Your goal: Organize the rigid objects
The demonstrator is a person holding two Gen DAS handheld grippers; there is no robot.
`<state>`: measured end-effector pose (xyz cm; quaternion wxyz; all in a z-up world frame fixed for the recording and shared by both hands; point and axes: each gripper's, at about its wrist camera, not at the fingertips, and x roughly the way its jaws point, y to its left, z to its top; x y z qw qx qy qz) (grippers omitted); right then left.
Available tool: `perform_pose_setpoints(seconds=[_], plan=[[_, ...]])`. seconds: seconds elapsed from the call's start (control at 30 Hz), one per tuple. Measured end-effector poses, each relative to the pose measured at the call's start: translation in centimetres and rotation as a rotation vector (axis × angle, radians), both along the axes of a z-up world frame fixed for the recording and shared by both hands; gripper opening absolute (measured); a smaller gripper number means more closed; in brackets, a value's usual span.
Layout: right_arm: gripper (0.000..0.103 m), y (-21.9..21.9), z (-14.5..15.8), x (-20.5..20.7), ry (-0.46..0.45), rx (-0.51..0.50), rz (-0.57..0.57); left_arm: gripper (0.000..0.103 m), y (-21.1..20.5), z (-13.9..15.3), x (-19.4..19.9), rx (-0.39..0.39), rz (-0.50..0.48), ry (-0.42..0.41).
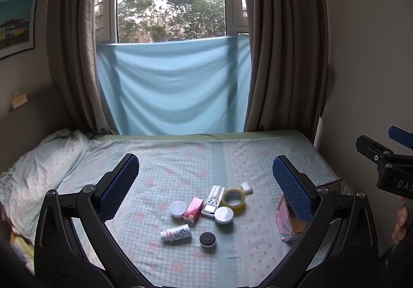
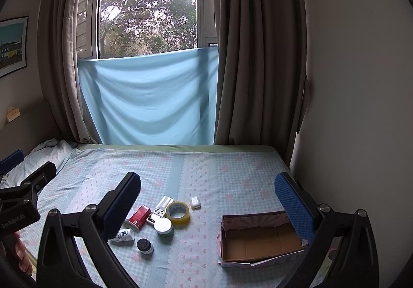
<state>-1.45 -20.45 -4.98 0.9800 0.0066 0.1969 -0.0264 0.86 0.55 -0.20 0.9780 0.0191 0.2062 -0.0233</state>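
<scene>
Left gripper (image 1: 205,179) and right gripper (image 2: 207,197), jaws wide apart, holding nothing, above the bed (image 2: 232,166). Small objects (image 1: 206,208) cluster at lower centre; open box (image 2: 260,239) at lower right. Curtained window (image 2: 147,11) behind.

I see items clustered on bed | tape (image 2: 177,211) flat beside scale (image 2: 158,212) | red box (image 2: 139,216) | white bottle (image 2: 125,235) lying down | black jar (image 2: 144,245) nearest | carton (image 2: 260,239) open, empty, well right
</scene>
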Motion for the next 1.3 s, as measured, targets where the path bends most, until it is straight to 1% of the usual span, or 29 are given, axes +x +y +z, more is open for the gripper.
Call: perform_pose_setpoints(seconds=[0.4, 0.8, 1.3], plan=[[0.103, 0.05, -0.25, 0.18, -0.011, -0.005, -0.001, 0.103, 0.21, -0.04, 0.19, -0.020, 0.001, 0.017], [0.103, 0.09, -0.24, -0.05, -0.014, -0.006, 0.002, 0.103, -0.25, 0.04, 0.32, -0.003, -0.022, 0.022], [0.103, -0.18, -0.15, -0.04, -0.007, 0.005, 0.003, 0.103, -0.45, 0.05, 0.27, 0.005, -0.019, 0.027]])
